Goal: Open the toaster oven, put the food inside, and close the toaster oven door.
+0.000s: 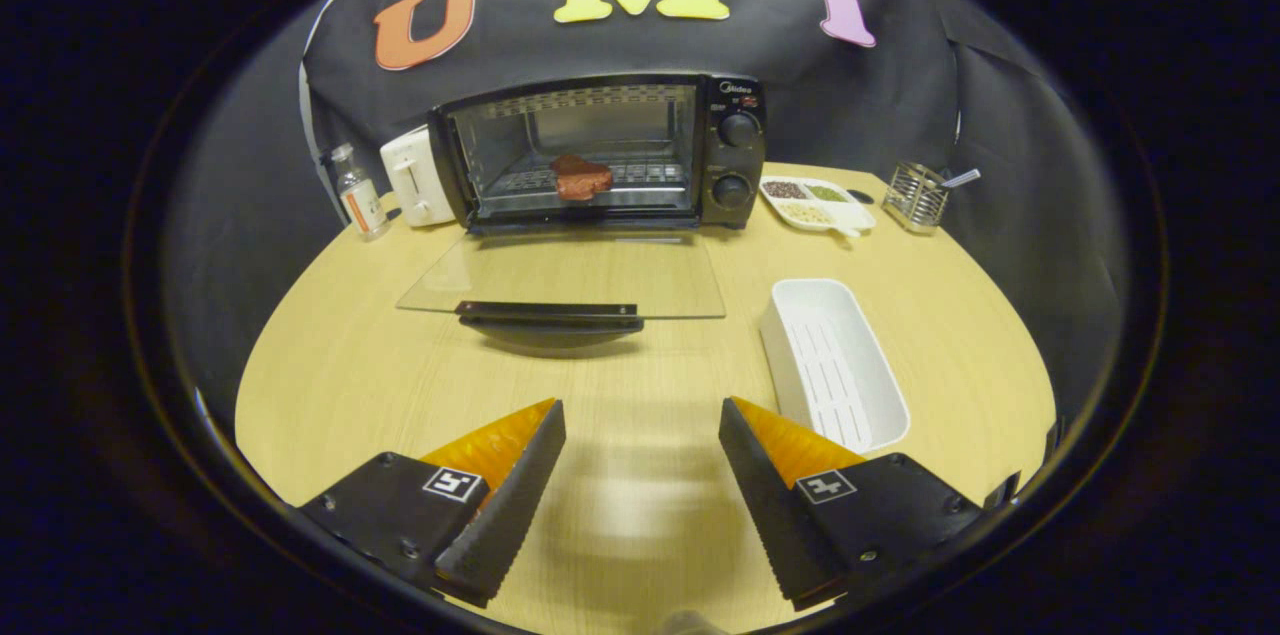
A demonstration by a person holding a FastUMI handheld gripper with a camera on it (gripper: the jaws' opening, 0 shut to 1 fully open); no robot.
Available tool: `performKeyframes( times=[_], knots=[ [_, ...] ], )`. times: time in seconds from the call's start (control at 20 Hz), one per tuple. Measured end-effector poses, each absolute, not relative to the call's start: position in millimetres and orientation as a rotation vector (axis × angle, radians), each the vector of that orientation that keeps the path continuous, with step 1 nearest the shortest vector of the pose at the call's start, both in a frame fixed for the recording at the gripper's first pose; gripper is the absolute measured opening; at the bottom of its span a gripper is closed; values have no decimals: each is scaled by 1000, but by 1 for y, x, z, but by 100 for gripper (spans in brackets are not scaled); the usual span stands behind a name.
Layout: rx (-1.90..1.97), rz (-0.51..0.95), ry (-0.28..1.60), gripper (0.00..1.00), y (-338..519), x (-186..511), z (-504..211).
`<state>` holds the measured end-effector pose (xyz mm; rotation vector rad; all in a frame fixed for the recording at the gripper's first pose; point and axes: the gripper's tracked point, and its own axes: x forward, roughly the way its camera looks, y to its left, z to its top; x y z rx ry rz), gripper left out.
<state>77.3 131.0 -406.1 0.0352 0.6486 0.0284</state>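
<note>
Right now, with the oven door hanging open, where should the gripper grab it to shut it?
Probably the dark handle bar on the near edge of the glass door. The door lies flat, so come from the front and lift from below. The gripper is open, empty above the table. The food sits inside the toaster oven.
</note>
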Motion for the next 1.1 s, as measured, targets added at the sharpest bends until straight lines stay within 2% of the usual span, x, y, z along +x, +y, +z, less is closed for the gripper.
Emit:
performKeyframes(
  times=[0.75, 1.1],
  knots=[
    [9, 69, 670, 99, 164, 139, -442],
    [10, 87, 668, 99, 171, 154, -437]
  ],
)
